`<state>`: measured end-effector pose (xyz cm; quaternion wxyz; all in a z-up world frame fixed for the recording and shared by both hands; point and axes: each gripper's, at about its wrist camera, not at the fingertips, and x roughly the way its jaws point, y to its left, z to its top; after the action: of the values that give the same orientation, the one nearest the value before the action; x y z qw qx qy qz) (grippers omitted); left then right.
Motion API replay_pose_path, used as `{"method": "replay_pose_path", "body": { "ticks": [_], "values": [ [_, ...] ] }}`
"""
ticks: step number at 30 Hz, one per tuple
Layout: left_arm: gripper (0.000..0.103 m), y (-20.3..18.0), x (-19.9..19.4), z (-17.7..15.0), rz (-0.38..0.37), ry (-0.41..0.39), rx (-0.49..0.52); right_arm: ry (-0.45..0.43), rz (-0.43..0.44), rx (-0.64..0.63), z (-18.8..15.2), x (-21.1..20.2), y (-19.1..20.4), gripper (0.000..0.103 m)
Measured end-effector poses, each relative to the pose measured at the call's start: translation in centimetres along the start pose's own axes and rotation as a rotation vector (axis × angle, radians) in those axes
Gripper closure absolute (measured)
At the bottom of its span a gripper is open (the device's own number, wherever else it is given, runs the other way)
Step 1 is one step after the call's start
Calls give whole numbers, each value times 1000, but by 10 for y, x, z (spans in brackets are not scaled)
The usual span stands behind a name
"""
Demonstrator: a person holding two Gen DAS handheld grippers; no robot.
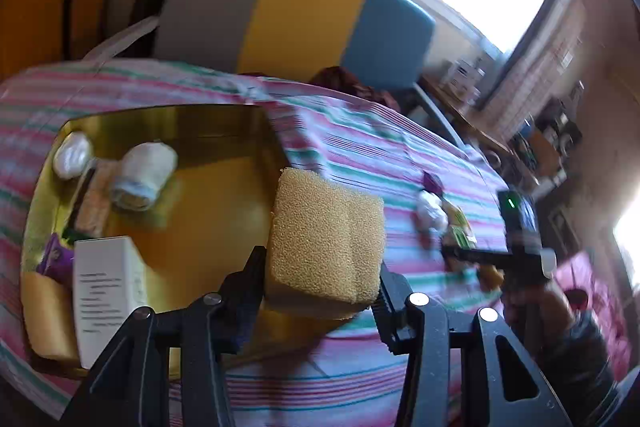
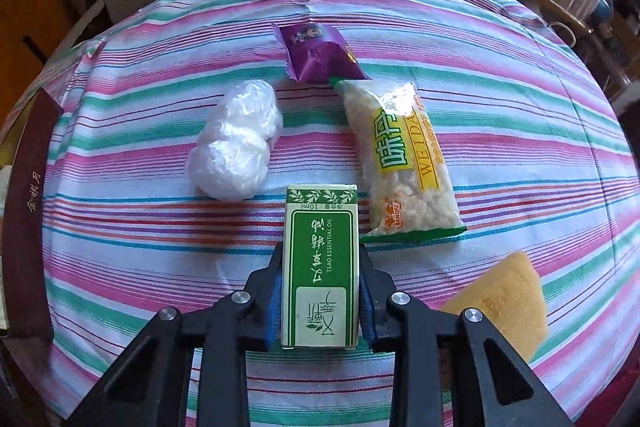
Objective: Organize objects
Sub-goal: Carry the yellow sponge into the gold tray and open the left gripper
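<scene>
My left gripper [image 1: 320, 281] is shut on a yellow sponge [image 1: 326, 237] and holds it over the right edge of a gold tin box [image 1: 216, 123] on the striped cloth. The box holds a white roll [image 1: 144, 179], a white wad [image 1: 72, 155], a white carton [image 1: 106, 291], a purple packet [image 1: 56, 259] and a yellow sponge [image 1: 44, 315]. My right gripper [image 2: 320, 291] is shut on a green essential-oil box [image 2: 320, 267]. Beyond it lie a white plastic wad [image 2: 234, 147], a purple packet [image 2: 318, 53] and a snack bag [image 2: 400, 155].
A second yellow sponge [image 2: 500, 303] lies at the right of the right wrist view. A dark red box lid [image 2: 30, 211] lies at the table's left edge. A grey, yellow and blue chair back [image 1: 296, 15] stands behind the table. A cluttered shelf [image 1: 552, 143] is at the right.
</scene>
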<state>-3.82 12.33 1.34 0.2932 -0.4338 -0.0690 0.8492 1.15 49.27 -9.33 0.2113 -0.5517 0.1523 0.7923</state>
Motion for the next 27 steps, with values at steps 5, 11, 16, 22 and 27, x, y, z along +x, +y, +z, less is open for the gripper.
{"method": "replay_pose_path", "body": {
  "ticks": [5,11,16,22,27],
  "values": [
    [55,36,7,18,24,17,-104,-10,-15,-23,0,-1,5,72],
    [55,53,28,49,65,18,-124,-16,-30,-43,2,0,12,72],
    [55,60,57,77,91,37,-108,-19,-36,-53,1,1,15,72],
    [55,72,107,100,168,99,-99,-20,-37,-55,1,0,18,72],
    [53,94,142,111,291,138,-103,-23,-35,-58,1,-2,19,72]
  ]
}}
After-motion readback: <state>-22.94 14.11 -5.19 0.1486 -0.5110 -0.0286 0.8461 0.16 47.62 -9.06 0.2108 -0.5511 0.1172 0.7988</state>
